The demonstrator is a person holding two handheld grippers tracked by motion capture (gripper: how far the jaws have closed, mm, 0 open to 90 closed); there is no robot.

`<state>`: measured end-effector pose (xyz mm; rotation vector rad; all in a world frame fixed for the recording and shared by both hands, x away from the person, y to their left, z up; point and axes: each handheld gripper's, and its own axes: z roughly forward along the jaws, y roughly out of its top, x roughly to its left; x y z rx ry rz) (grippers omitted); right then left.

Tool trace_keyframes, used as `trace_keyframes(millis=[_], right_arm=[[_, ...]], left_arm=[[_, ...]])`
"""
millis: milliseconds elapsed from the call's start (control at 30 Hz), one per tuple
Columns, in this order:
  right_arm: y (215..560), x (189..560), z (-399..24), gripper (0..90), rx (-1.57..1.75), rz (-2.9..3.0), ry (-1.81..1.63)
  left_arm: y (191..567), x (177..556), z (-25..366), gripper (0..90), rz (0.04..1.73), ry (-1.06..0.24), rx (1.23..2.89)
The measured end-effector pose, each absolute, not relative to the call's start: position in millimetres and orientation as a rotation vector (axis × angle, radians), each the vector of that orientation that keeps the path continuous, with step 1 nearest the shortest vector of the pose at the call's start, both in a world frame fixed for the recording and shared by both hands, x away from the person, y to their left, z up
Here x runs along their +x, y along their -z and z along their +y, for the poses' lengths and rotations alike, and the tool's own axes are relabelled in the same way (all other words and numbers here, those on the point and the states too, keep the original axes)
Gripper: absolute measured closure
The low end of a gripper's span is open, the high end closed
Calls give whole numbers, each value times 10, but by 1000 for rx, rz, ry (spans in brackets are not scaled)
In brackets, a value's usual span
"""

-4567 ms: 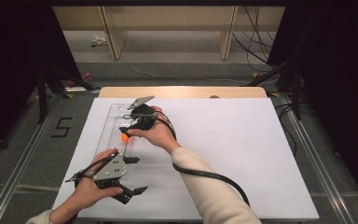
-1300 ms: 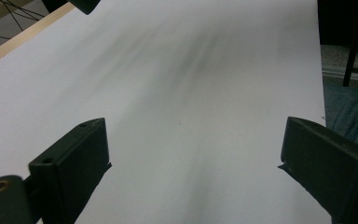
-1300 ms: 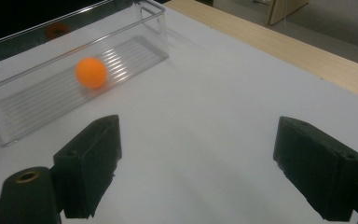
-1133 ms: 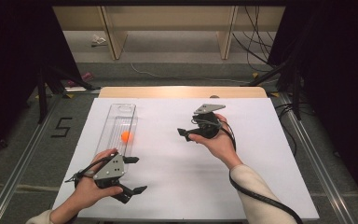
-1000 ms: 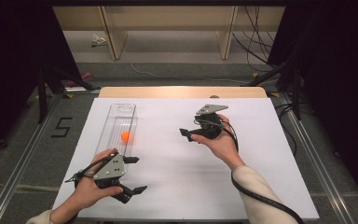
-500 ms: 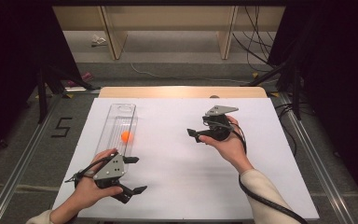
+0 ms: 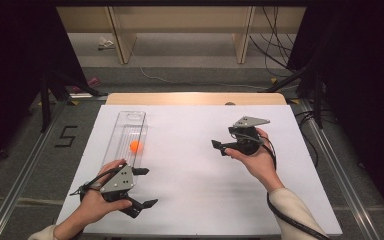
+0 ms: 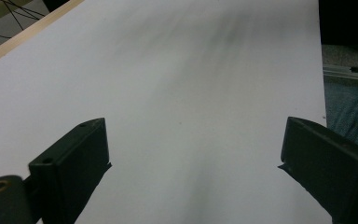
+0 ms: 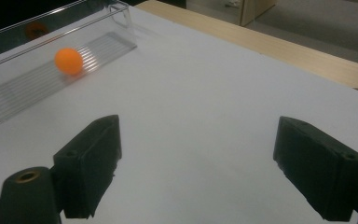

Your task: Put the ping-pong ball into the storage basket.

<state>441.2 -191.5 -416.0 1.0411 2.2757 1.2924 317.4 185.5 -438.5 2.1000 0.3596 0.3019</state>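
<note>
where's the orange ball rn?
In the high view, the orange ball lies inside the clear tray on the table's left side, just beyond the left gripper; the right gripper is well away on the right.

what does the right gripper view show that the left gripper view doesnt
The right gripper view takes in the orange ball lying inside the clear tray, with the wooden table edge beyond. The left gripper view takes in a long bare stretch of the white sheet, with the grey floor past its edge. Both look out over the white sheet between a pair of black jaws that stand wide apart with nothing in them: the right gripper and the left gripper.
</note>
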Motion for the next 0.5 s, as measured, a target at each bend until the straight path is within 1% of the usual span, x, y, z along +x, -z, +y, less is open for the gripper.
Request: trace_keyframes(millis=[500], right_arm=[[4199,4273,-2209,162,1099,2238,-1285]], left_arm=[[4383,3176,1856,73,360,-303,2099]])
